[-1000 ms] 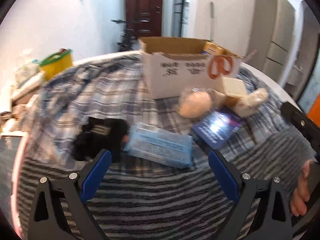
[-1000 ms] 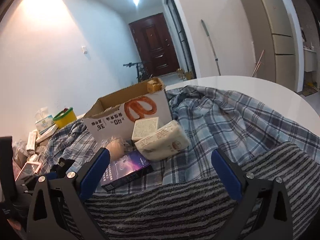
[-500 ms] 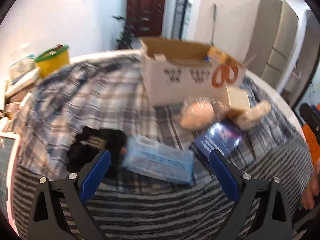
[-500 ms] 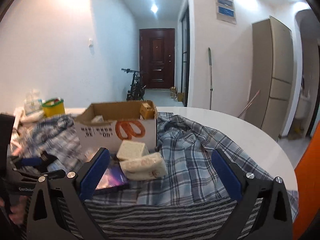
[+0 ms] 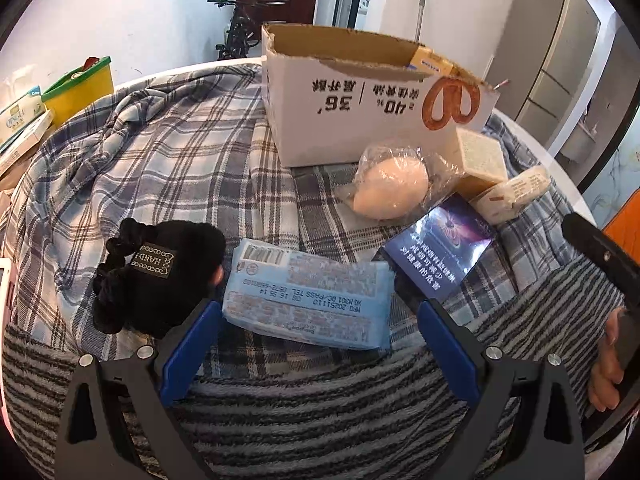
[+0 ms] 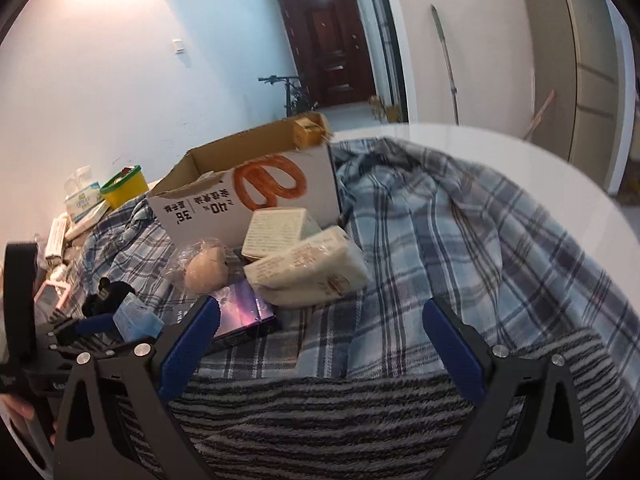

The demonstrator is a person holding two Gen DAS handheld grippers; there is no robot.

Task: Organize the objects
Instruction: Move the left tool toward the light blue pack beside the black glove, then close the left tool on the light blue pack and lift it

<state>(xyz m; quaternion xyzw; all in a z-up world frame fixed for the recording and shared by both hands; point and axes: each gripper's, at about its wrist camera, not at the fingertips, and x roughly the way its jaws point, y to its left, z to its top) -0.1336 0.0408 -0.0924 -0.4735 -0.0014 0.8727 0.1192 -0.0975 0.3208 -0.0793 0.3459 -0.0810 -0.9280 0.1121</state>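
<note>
Both tongs spread wide, holding nothing. Left tongs (image 5: 316,312) lined up low on flat pale-blue plastic-wrapped pack (image 5: 308,300), lying on plaid cloth before open white cardboard box (image 5: 360,96). Right tongs (image 6: 320,320) hovering above cloth, short of white wrapped block (image 6: 308,268). Risks, probably: slippery film sliding out; left finger snagging fuzzy black pouch (image 5: 160,268) touching pack; bumping glossy dark-blue box (image 5: 436,248).

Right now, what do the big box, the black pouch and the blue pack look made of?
Box: corrugated cardboard, white printed outside, raw brown inside, top edge torn.
Black pouch: soft matte fabric, maybe velvet, with a ruffled edge and sewn label.
Blue pack: thin glossy plastic film, creased, with printed text.
</note>
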